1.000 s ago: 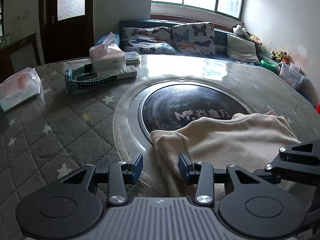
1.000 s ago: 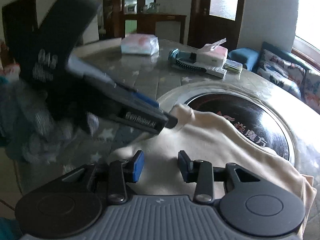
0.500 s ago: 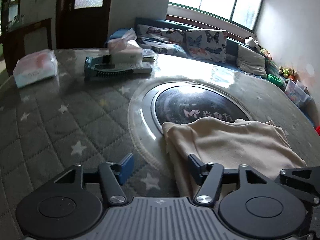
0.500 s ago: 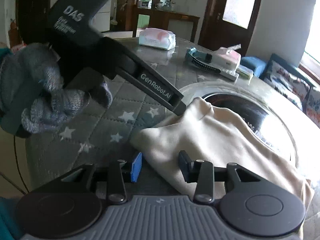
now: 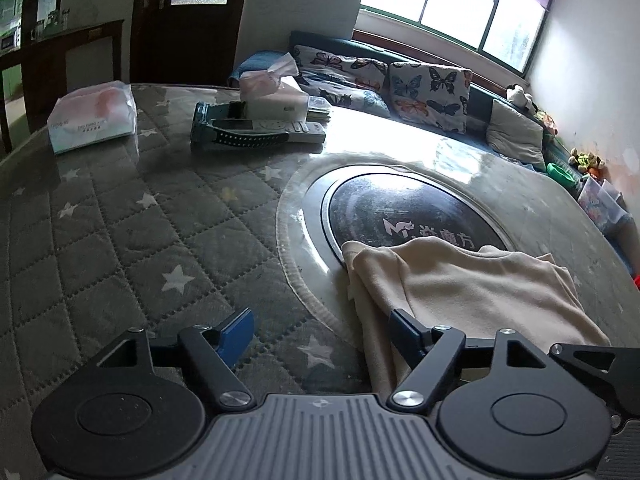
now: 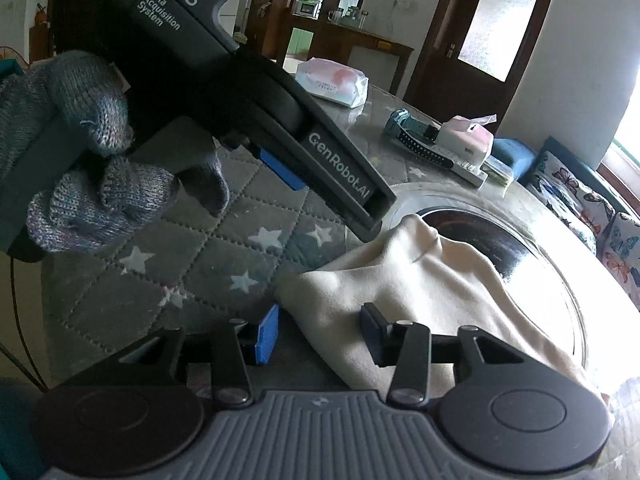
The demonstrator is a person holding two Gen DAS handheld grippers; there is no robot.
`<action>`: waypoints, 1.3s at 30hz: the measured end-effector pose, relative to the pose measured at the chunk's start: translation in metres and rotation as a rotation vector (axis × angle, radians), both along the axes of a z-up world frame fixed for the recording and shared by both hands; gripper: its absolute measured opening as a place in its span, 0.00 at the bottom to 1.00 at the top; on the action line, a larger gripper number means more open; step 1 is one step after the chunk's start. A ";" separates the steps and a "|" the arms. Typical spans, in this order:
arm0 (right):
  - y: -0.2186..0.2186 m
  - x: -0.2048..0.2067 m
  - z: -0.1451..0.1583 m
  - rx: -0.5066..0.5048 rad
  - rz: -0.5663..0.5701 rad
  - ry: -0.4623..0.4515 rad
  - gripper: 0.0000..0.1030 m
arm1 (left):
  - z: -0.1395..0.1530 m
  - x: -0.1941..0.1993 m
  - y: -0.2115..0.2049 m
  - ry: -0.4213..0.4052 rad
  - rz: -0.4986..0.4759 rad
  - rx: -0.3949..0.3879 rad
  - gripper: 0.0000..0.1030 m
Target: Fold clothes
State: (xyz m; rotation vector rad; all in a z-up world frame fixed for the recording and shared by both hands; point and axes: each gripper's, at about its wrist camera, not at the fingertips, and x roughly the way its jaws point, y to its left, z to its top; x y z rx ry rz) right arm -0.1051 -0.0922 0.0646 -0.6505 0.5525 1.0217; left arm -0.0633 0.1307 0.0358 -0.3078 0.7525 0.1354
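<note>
A cream garment [image 5: 460, 284] lies folded on the round table, partly over the black centre disc [image 5: 400, 212]. It also shows in the right wrist view [image 6: 432, 288]. My left gripper [image 5: 320, 330] is open and empty, just above the table at the garment's left edge; its right finger sits over the cloth. My right gripper [image 6: 320, 330] is open and empty, its jaws astride the garment's near corner. The left gripper's body [image 6: 280, 128], held by a gloved hand [image 6: 80, 160], fills the upper left of the right wrist view.
The table has a grey quilted star cover [image 5: 120, 240]. At its far side lie a tissue pack [image 5: 94, 116], a tissue box [image 5: 272, 92], a remote [image 5: 280, 128] and a teal brush [image 5: 224, 132]. A sofa with butterfly cushions [image 5: 428, 92] stands behind.
Both grippers have pulled back and up from the garment, and the left jaws have opened much wider. The garment lies still on the table.
</note>
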 end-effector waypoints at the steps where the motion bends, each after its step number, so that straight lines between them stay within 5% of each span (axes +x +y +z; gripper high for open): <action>1: 0.000 0.000 0.000 0.000 -0.002 0.002 0.42 | 0.000 0.000 0.001 0.001 0.004 -0.012 0.76; 3: 0.001 0.001 0.000 -0.001 -0.007 0.007 0.41 | 0.000 -0.002 0.004 0.000 0.017 -0.044 0.77; 11: -0.004 0.010 0.006 0.036 -0.063 0.051 0.11 | 0.001 -0.007 0.012 -0.003 0.066 -0.200 0.77; 26: -0.048 0.042 0.048 0.263 -0.158 0.237 0.08 | -0.012 0.019 0.001 0.050 0.113 -0.521 0.74; 29: -0.053 0.038 0.051 0.283 -0.152 0.246 0.08 | -0.017 0.023 -0.002 0.063 0.118 -0.585 0.65; 34: -0.055 0.029 0.051 0.294 -0.123 0.259 0.08 | -0.031 0.025 0.001 0.098 0.150 -0.665 0.22; 39: -0.057 0.027 0.047 0.296 -0.106 0.278 0.11 | -0.036 0.024 0.004 0.096 0.130 -0.656 0.15</action>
